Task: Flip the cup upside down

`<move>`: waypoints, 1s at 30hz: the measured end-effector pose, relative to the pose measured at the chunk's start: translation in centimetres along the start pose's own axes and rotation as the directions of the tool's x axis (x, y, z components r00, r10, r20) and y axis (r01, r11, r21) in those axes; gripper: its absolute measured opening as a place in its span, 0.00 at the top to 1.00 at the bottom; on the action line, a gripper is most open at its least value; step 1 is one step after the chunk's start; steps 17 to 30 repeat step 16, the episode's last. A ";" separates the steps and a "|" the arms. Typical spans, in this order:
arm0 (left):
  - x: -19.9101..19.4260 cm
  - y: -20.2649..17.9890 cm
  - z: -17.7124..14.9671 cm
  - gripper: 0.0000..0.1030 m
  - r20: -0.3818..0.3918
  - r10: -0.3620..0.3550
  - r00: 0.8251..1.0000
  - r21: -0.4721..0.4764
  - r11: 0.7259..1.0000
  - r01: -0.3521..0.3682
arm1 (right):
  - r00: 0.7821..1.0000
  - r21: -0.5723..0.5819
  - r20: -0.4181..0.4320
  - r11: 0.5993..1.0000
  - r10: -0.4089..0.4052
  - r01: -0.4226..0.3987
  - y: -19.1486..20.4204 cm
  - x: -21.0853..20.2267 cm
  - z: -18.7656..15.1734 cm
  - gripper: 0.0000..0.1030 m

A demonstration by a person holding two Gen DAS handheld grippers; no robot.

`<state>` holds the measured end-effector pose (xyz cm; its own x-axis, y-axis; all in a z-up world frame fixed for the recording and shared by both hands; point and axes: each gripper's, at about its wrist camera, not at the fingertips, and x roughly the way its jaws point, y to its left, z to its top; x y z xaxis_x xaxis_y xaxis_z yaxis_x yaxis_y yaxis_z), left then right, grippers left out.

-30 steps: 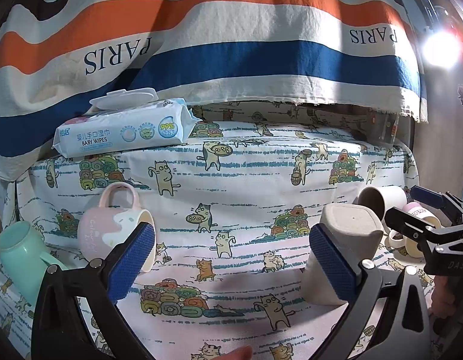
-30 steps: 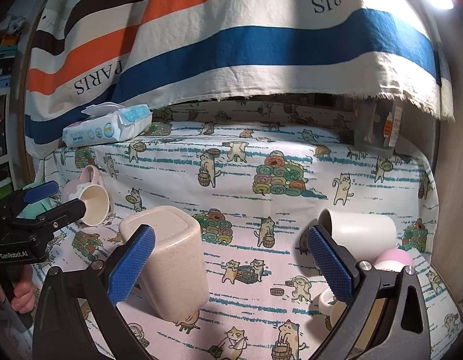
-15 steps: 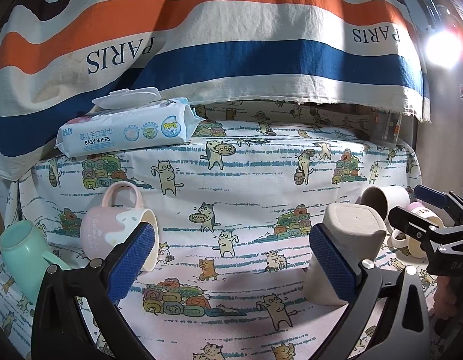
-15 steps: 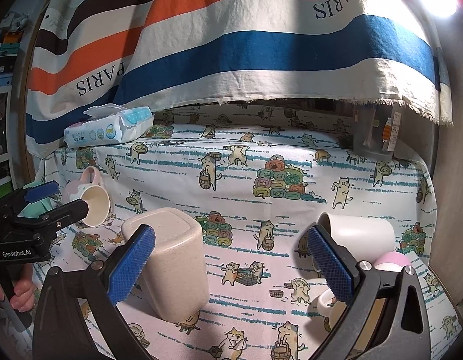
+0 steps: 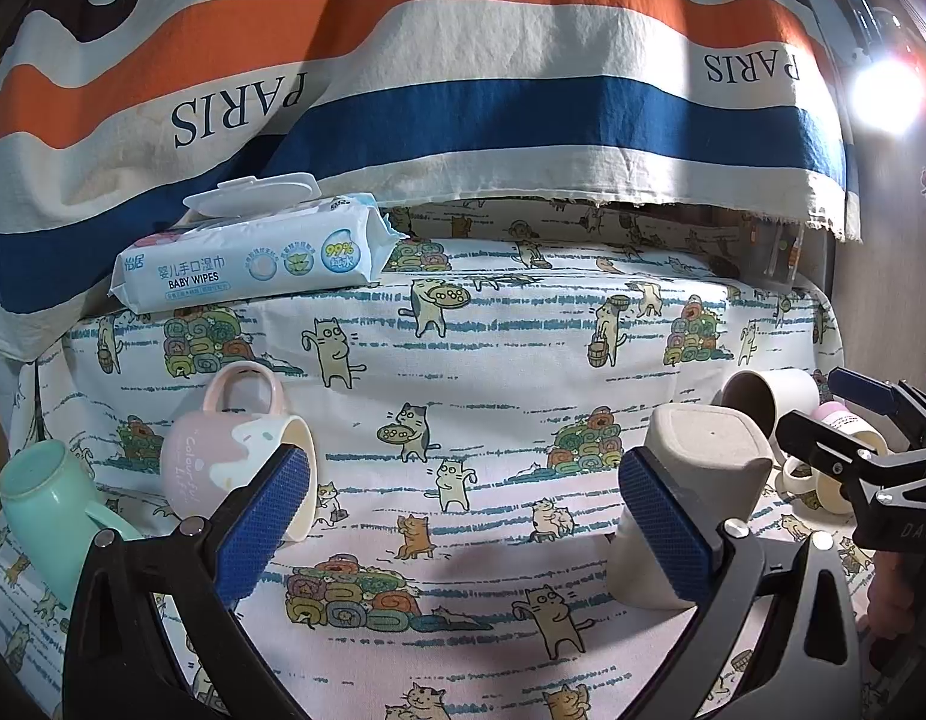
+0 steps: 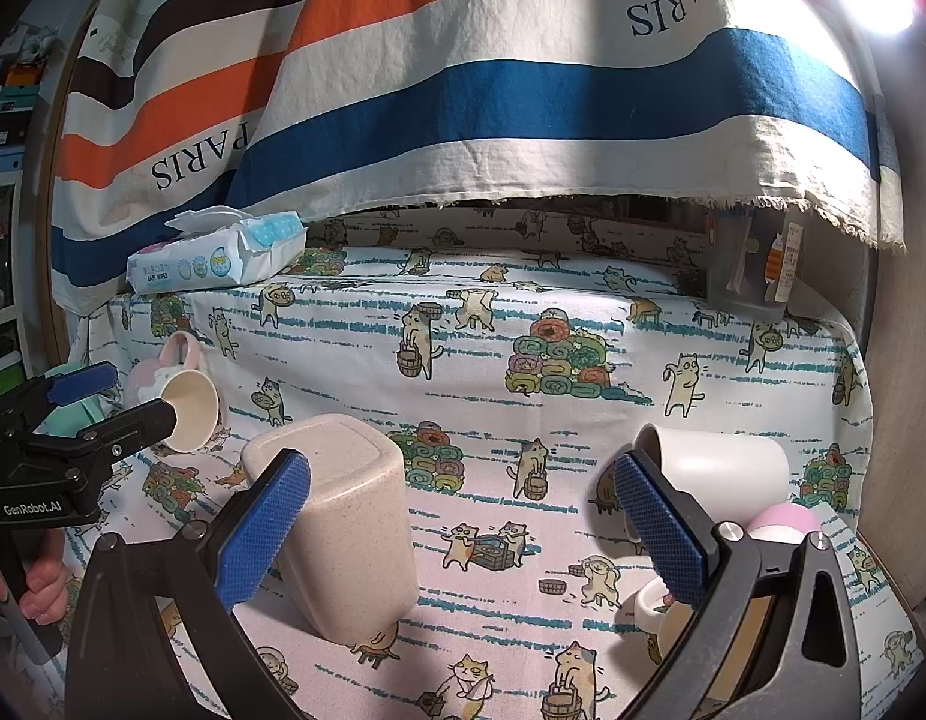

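A beige speckled square cup [image 5: 703, 480] [image 6: 343, 528] stands upside down on the cat-print cloth, between the two grippers. My left gripper [image 5: 463, 522] is open and empty; the beige cup is just behind its right finger. My right gripper [image 6: 463, 516] is open and empty; the cup is behind its left finger. A pink and white mug [image 5: 235, 456] [image 6: 175, 390] lies on its side at the left. A white cup [image 5: 769, 399] [image 6: 721, 468] lies on its side at the right. A mint green mug [image 5: 43, 504] stands at the far left.
A pack of baby wipes [image 5: 253, 258] [image 6: 217, 252] lies on the raised back ledge under a hanging striped cloth [image 5: 463, 90]. A pink-lidded cup and small white cups [image 6: 781, 522] crowd the right front corner. A clear container [image 6: 751, 276] stands at the back right.
Both grippers have drawn slightly back and up from the table. The cups have not moved.
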<state>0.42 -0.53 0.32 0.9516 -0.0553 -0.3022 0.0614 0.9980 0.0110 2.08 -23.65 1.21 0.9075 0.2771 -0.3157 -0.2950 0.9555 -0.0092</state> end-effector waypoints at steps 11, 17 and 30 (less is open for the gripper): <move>-0.1 -0.1 -0.1 0.00 0.004 -0.002 1.000 0.004 1.000 0.002 | 1.000 0.005 -0.004 1.000 -0.002 0.002 -0.1 0.1 0.0 0.01; -0.2 -0.1 -0.1 0.00 0.002 -0.002 1.000 0.005 1.000 0.002 | 1.000 0.004 -0.005 1.000 -0.002 0.002 -0.1 0.1 -0.1 0.01; -0.2 -0.1 -0.1 0.00 0.002 -0.002 1.000 0.005 1.000 0.002 | 1.000 0.004 -0.005 1.000 -0.002 0.002 -0.1 0.1 -0.1 0.01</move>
